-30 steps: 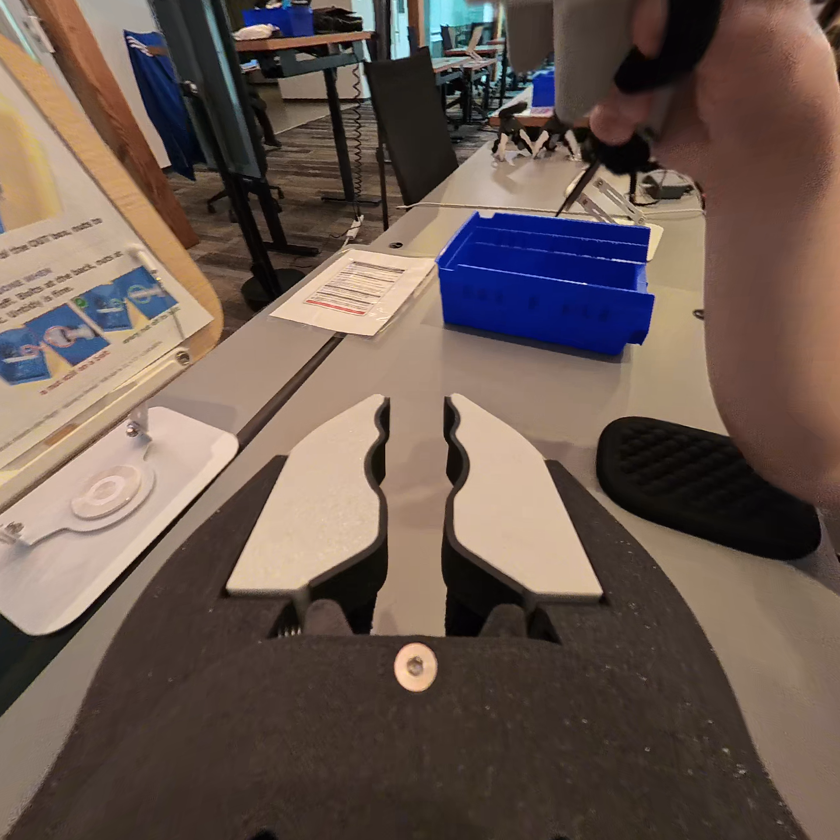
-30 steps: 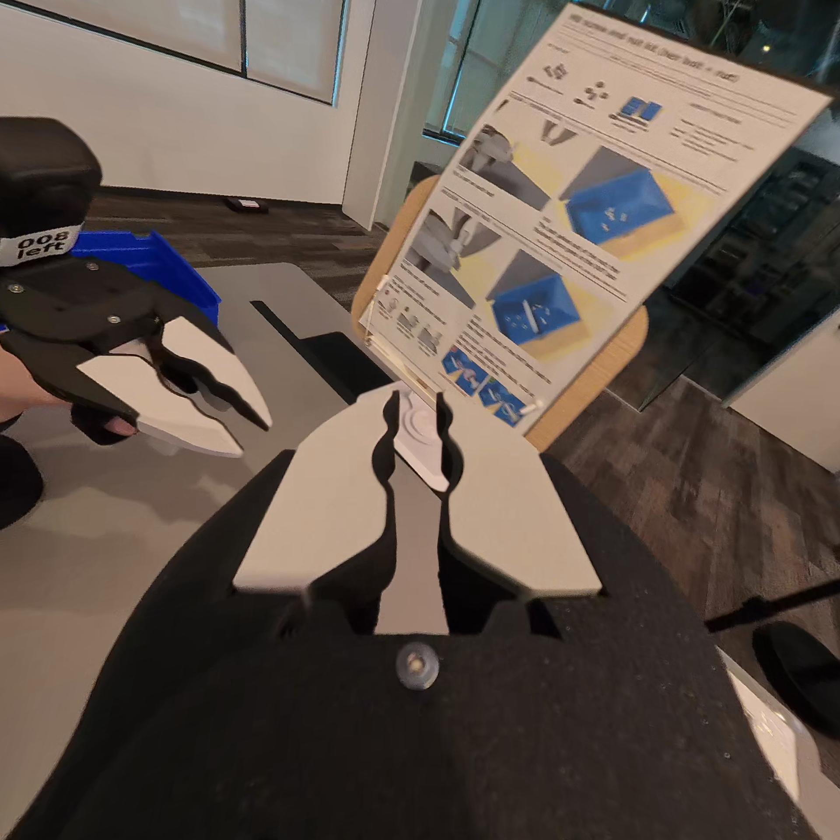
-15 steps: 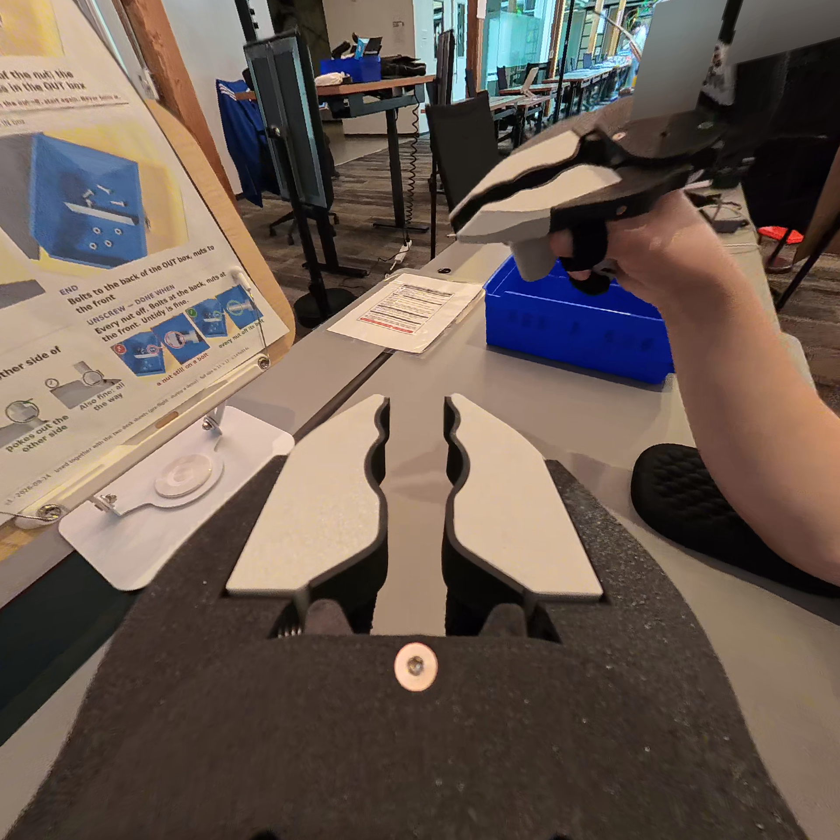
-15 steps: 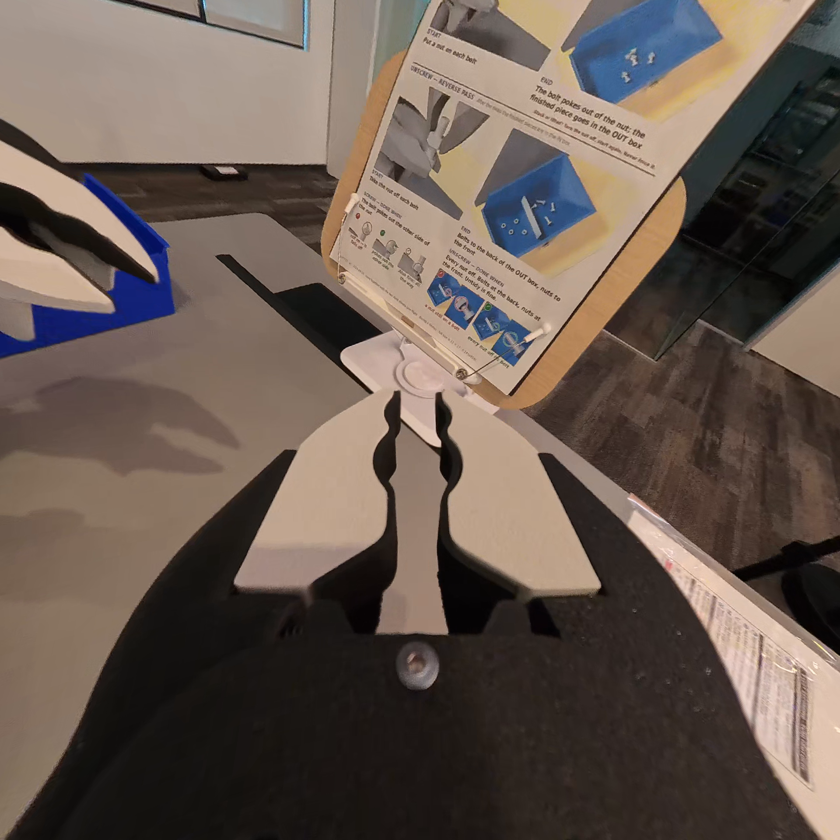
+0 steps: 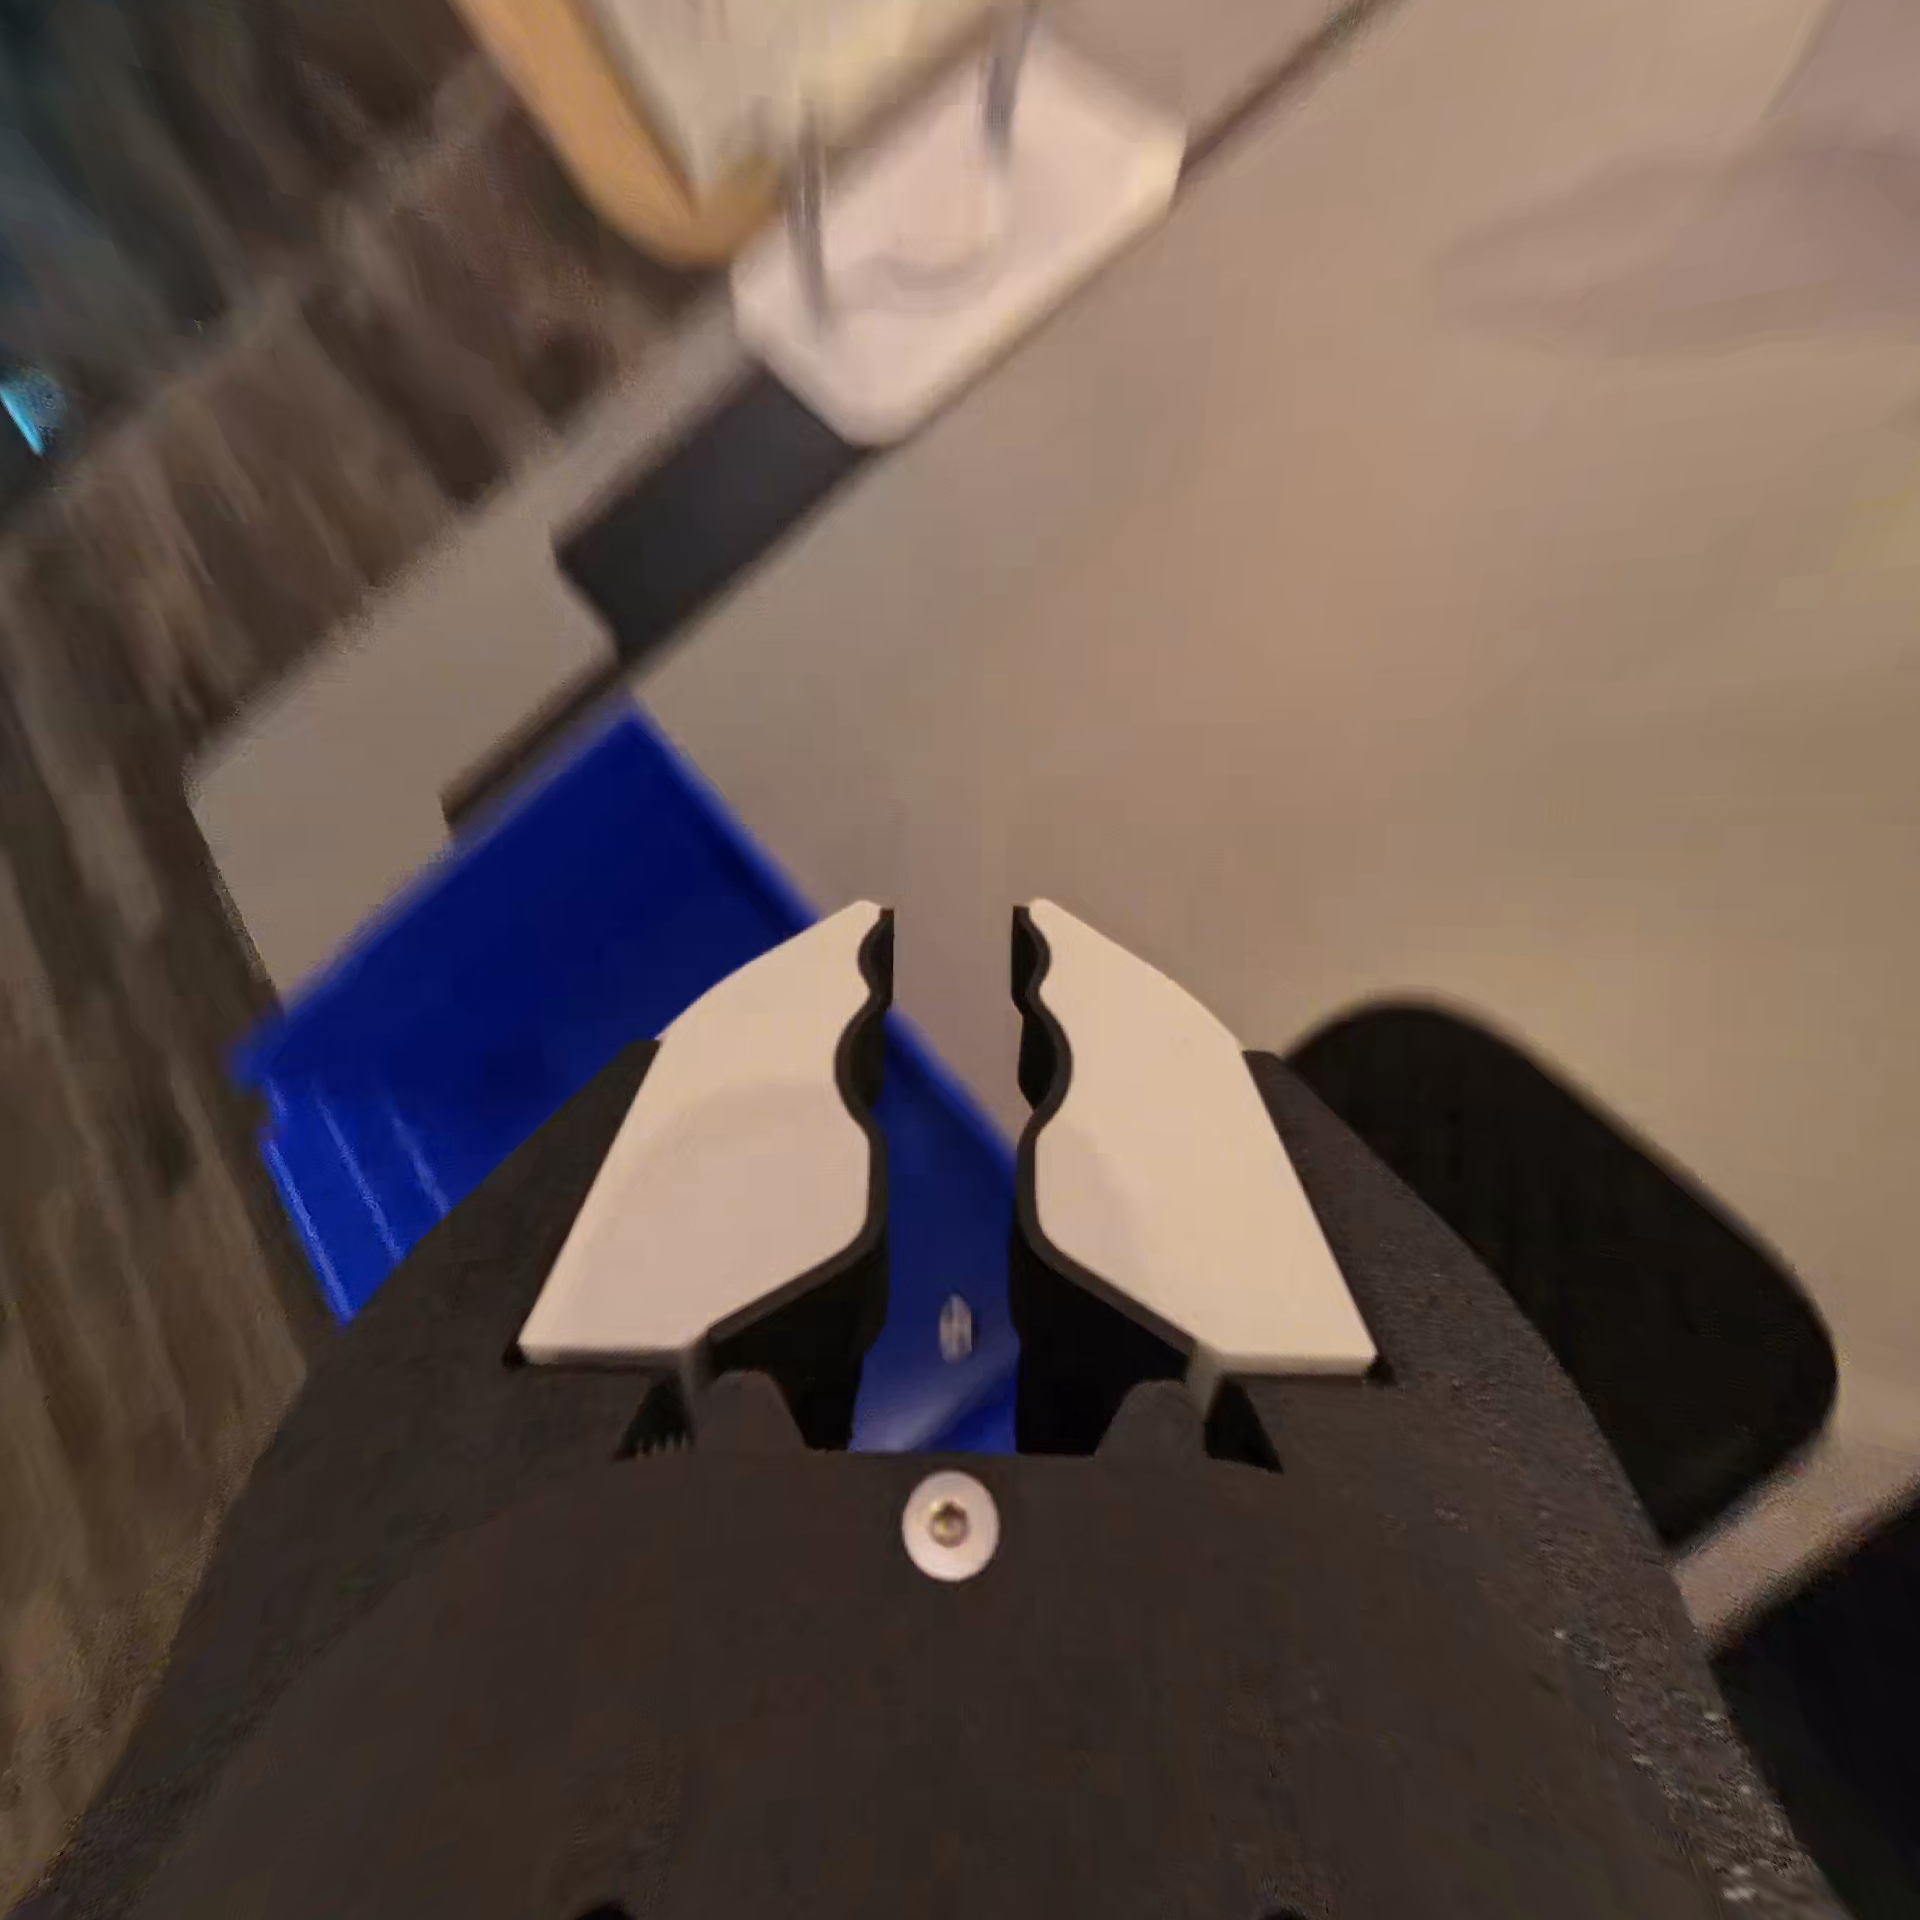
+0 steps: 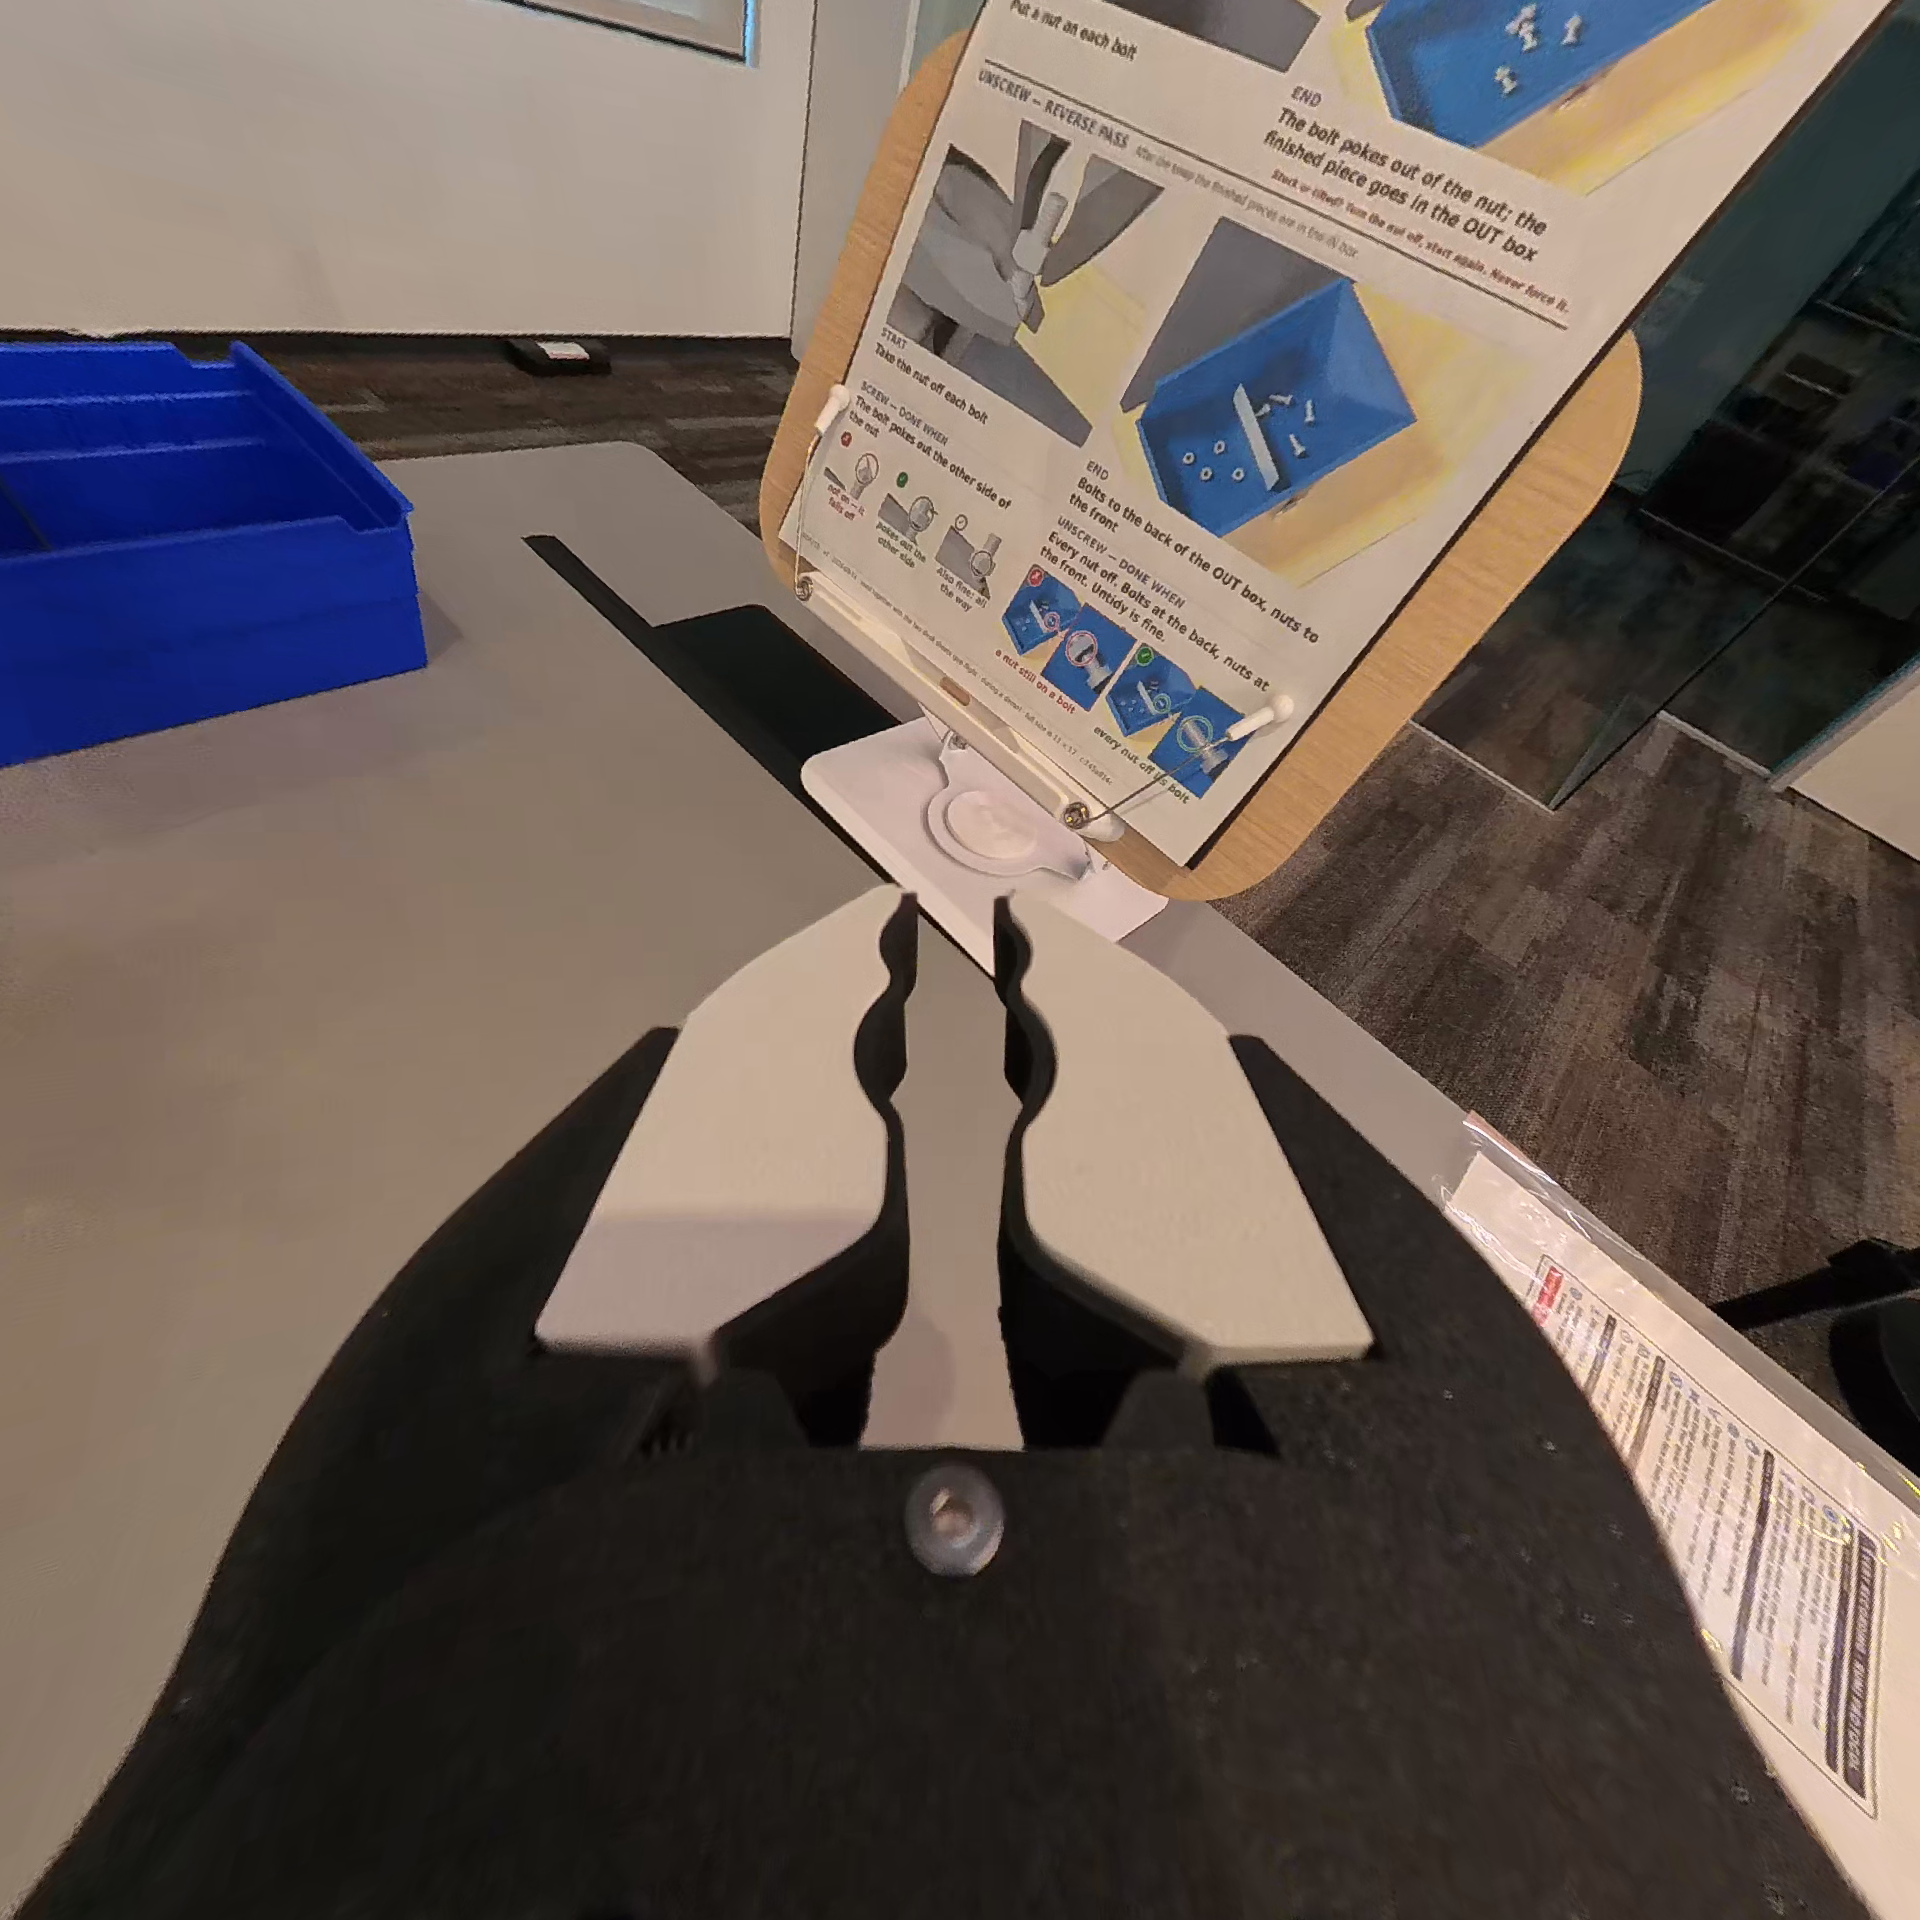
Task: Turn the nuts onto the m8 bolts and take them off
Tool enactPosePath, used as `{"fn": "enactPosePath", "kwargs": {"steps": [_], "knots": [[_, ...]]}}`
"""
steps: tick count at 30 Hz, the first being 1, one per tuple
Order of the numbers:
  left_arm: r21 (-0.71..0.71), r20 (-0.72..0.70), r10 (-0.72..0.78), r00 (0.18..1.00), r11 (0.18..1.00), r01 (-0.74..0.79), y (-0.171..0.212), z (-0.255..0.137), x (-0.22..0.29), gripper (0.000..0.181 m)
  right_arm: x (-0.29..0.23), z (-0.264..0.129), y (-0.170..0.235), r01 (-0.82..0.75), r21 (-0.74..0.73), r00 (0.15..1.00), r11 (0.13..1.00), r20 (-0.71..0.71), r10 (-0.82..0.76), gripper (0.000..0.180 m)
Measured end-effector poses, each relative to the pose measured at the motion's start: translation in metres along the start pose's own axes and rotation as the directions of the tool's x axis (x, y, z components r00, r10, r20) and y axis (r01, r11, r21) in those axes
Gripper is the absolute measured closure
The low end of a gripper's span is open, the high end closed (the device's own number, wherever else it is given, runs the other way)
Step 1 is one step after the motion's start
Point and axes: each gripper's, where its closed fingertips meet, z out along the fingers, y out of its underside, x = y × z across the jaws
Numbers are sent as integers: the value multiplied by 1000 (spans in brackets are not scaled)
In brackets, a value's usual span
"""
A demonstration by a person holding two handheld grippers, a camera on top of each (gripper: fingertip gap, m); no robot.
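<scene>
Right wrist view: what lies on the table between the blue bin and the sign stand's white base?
Nothing: bare grey table separates blue bin from white base.

Taking the instruction board (image 6: 1195, 436) as landmark: the left wrist view is heavily blurred and looks steeply down from above the table (image 5: 1351, 644), close over a blue bin (image 5: 540, 997), with the board's white base (image 5: 956, 270) far up the frame. The right wrist view sits low and level over the table, facing the board from near. Both views share the board's base, the blue bin and the grey tabletop between them.
</scene>
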Motion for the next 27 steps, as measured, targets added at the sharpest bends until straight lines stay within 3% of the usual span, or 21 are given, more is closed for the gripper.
{"fn": "enactPosePath", "kwargs": {"steps": [4,8,14,21,27], "knots": [[-395,-46,-135,990,913,106,112,13,-17,171,3,4,4,-4,-19,1000,1000,-15,4,166],[-590,-15,-230,973,788,177,169,27,-20,171,4,4,7,-6,-31,1000,999,-24,5,166],[-705,-6,-399,917,652,279,194,46,-4,171,6,3,9,-12,-38,1000,999,-27,11,166],[-718,58,-398,916,620,315,190,59,-7,157,2,10,14,20,-85,999,996,-25,-22,166],[-779,94,-411,907,536,324,204,65,-5,152,0,10,12,21,-77,1000,997,-13,-23,167]]}}
